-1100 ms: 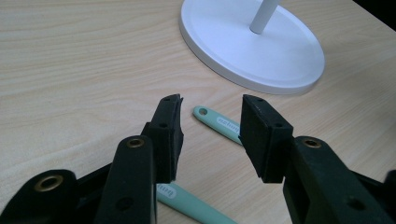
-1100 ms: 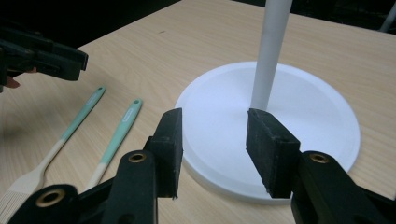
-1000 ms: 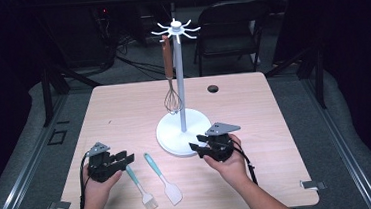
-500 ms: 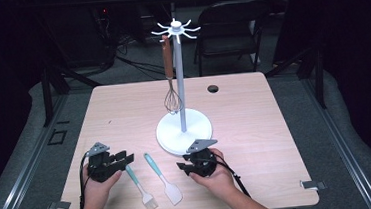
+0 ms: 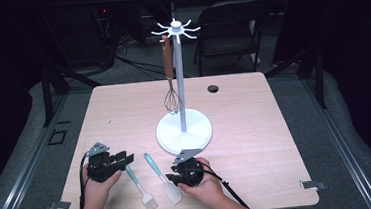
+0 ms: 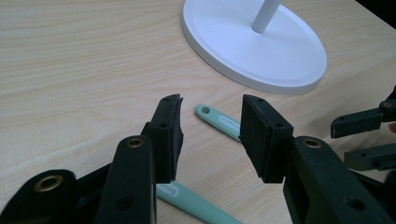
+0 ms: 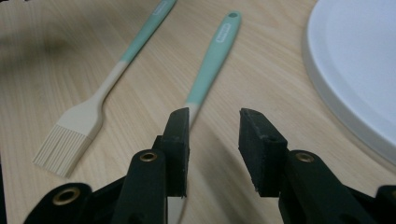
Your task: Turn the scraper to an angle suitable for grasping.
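**Teal spatula is getting a visitor**

Black jaws of the right gripper point(image 5: 175, 177) are coming close to the teal spatula point(image 5: 161, 176) now. A second ago this gripper was up beside the white stand base point(image 5: 196, 134). Half a second ago it was sliding down toward the person. Now it is sitting low on the wooden table point(image 5: 255, 129), just beside the spatula's pale blade. Its jaws are standing apart, with nothing between them yet. In the right gripper view, the spatula's neck point(image 7: 196, 100) is slipping behind the left jaw, so I think a grab is coming.

The left gripper point(image 5: 123, 159) is not moving at all. It is resting just beside the teal pastry brush point(image 5: 141, 186), its jaws wide and empty.

A whisk point(image 5: 171, 85) is hanging on the stand already. My guess is that the spatula is going up there next, but nothing is lifted yet.
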Demonstrator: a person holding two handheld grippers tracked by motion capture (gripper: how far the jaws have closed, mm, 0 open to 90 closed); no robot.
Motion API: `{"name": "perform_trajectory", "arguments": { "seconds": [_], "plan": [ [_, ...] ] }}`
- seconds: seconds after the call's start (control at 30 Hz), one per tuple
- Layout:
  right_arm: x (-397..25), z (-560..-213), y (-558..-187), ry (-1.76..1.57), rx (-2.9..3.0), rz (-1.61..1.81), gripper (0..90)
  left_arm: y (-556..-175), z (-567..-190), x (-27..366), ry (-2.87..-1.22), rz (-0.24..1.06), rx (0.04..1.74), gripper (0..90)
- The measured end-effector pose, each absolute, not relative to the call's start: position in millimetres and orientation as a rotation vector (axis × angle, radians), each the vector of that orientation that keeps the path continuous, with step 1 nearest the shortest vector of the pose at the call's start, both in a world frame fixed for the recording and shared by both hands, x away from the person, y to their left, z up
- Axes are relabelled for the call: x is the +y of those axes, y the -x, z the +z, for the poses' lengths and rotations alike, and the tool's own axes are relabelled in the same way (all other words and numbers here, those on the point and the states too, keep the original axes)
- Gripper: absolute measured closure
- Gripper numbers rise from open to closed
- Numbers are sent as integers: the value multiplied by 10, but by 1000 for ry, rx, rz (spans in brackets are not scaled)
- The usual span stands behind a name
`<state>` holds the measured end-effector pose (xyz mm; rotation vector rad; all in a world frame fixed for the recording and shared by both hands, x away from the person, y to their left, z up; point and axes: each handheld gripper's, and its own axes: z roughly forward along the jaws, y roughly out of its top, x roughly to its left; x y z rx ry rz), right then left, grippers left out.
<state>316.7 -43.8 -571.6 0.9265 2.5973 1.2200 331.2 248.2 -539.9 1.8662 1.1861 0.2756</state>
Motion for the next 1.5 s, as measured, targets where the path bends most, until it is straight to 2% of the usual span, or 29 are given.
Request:
{"name": "perform_trajectory", "arguments": {
  "seconds": [0.33, 0.4, 0.57, 0.73, 0.97, 1.2, 1.5],
  "plan": [
    [-210, -5805, -3097, -851, 2620, 1178, 627, -3312, -5399, 2489, -1857, 279, 1188, 586],
    [-183, -5820, -3088, -810, 2633, 1140, 641, -3312, -5399, 2490, -1858, 280, 1188, 586],
    [-164, -5817, -3058, -814, 2624, 1132, 762, -3312, -5400, 2490, -1857, 280, 1190, 586],
    [-185, -5806, -3044, -816, 2621, 1124, 787, -3309, -5395, 2492, -1857, 285, 1188, 585],
    [-374, -5783, -3045, -843, 2638, 1119, 810, -3308, -5396, 2497, -1855, 283, 1192, 586],
    [-789, -5763, -3006, -859, 2658, 1104, 816, -3301, -5400, 2467, -1862, 289, 1189, 586],
    [-1122, -5768, -2906, -920, 2628, 1115, 816, -3295, -5413, 2419, -1876, 267, 1183, 586]
  ]
}}
